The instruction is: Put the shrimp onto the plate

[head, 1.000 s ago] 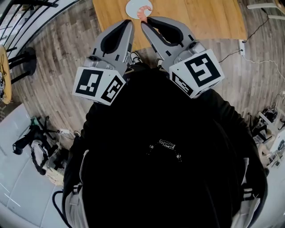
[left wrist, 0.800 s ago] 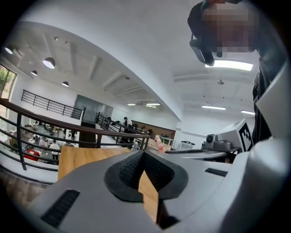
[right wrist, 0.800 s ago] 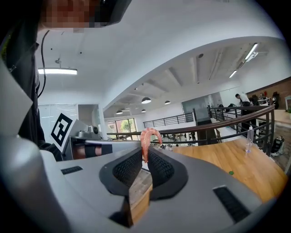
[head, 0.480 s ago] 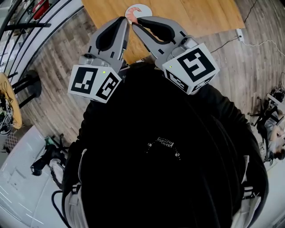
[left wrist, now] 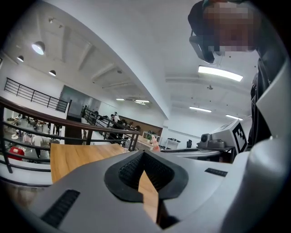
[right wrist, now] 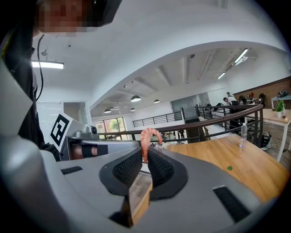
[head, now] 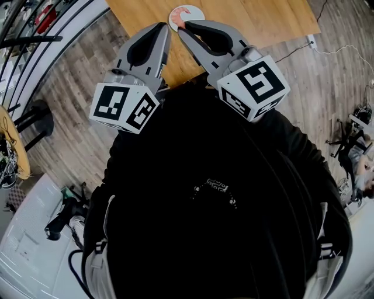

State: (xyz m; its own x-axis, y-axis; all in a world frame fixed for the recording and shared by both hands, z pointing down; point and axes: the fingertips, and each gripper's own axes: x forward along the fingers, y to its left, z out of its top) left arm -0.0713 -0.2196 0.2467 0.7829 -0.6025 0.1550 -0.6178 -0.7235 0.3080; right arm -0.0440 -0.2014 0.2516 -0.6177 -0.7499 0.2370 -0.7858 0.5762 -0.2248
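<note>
A pink curved shrimp (right wrist: 148,136) stands upright between the pads of my right gripper (right wrist: 145,154), which is shut on it. In the head view the right gripper (head: 183,26) reaches to the near edge of a small white plate (head: 196,13) on the wooden table (head: 251,17), and the shrimp (head: 182,11) shows over the plate. My left gripper (head: 162,28) is just left of it, over the table's near edge. In its own view the left gripper (left wrist: 143,154) is shut with nothing in it, and the shrimp's tip (left wrist: 155,142) peeks past it.
The table's near edge runs under both grippers, with wood-plank floor below. A black railing (head: 35,41) curves at the left. A cable and a power strip (head: 310,41) lie on the floor at the right. A small clear bottle (right wrist: 243,133) stands far out on the table.
The head view has shifted a little. Both grippers stay side by side at the plate, and the shrimp remains in the right gripper over the plate.
</note>
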